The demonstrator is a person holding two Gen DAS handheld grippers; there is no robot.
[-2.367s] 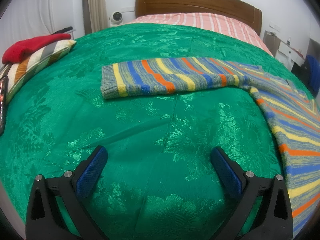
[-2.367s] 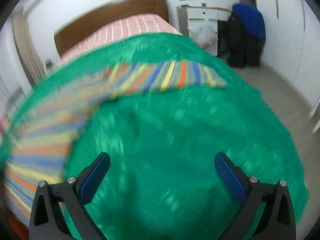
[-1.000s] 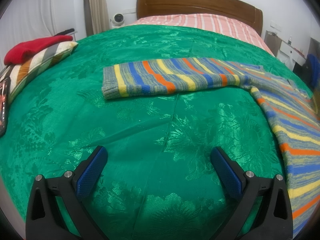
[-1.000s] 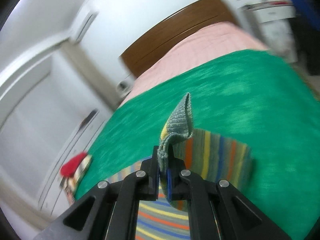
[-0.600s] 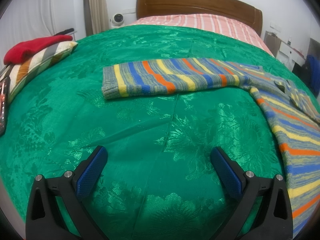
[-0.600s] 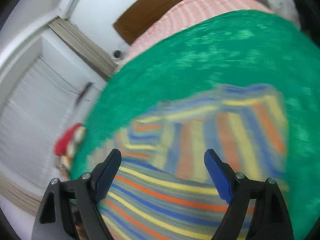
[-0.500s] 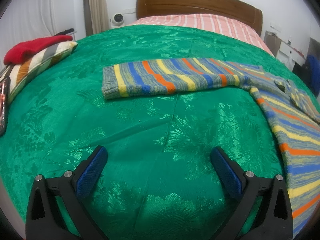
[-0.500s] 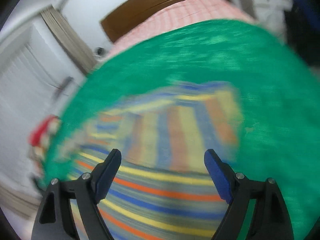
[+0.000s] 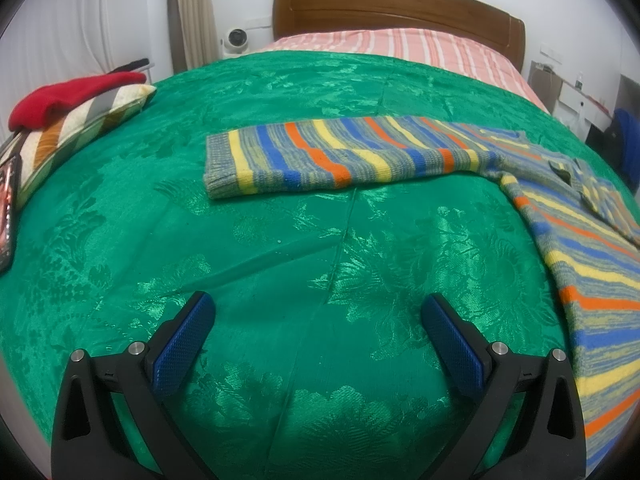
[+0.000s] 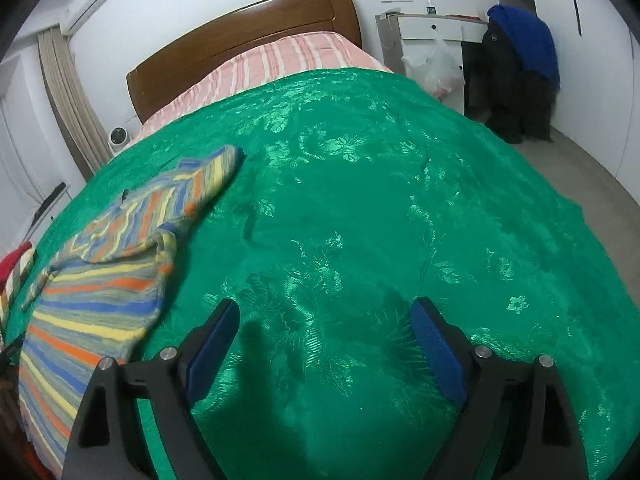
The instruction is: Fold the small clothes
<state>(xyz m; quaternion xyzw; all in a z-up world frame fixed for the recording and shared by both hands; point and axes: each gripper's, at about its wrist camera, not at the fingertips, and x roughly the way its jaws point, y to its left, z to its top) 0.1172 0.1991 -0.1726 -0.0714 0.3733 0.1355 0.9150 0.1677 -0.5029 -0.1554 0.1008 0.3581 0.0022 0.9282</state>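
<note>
1. Your left gripper is hovering with jaws wide, holding nothing, over the shiny green bedspread.
2. Your right gripper is hanging empty too, jaws spread.
3. The striped knitted sweater is lying flat on the bed; one sleeve is sitting folded across its body, while the other sleeve is stretching straight out, waiting for you.

Colours and patterns on the bed

Sweater: grey knit with blue, yellow, orange stripes. Bedspread: glossy green floral damask. Sheet: pink-and-white stripes. Headboard: brown wood. Pillow: white, brown, grey stripes; red garment on top. Both tongs: black, blue pads.
</note>
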